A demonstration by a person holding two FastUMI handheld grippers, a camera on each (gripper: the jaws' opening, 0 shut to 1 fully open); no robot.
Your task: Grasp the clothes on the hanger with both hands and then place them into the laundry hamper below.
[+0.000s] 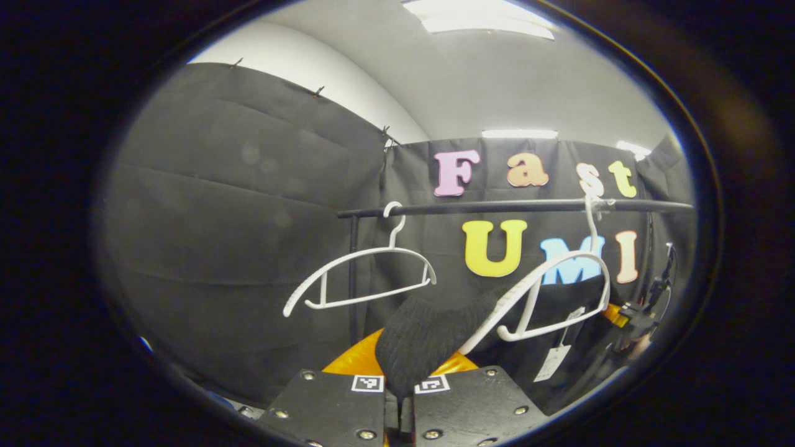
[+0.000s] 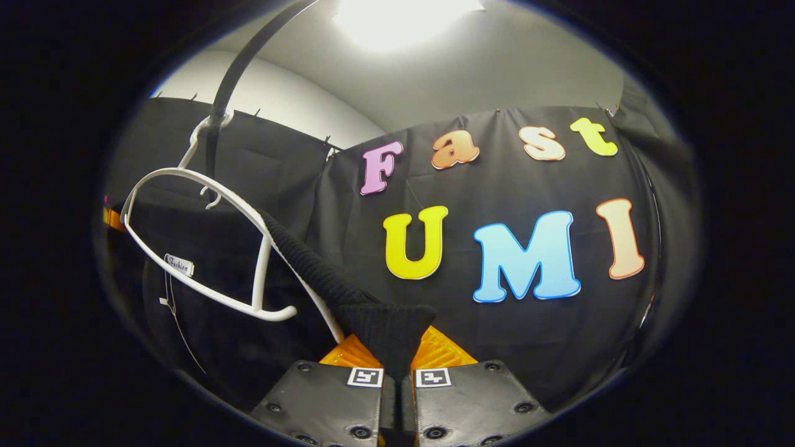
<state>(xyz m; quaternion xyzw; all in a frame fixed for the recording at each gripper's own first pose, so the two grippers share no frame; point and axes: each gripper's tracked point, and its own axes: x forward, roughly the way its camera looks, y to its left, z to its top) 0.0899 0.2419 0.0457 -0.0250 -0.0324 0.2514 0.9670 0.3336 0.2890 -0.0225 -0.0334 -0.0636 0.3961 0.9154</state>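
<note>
Gripping a fold of the black knit garment [image 1: 428,335], the left gripper [image 1: 399,397] is holding it pinched between closed jaws; the right gripper [image 2: 397,388] is clamping another fold likewise. The garment is hanging half off the right hanger [image 1: 546,298], so both hands should be lifting together, easing the shoulder clear before lowering. Count: two white hangers, the left hanger [image 1: 360,273] bare; one rail [image 1: 515,206]; one garment; two paper tags.

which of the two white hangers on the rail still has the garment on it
The right-hand hanger, tilted, with the black knit garment draped on its arm. The left hanger hangs bare.
</note>
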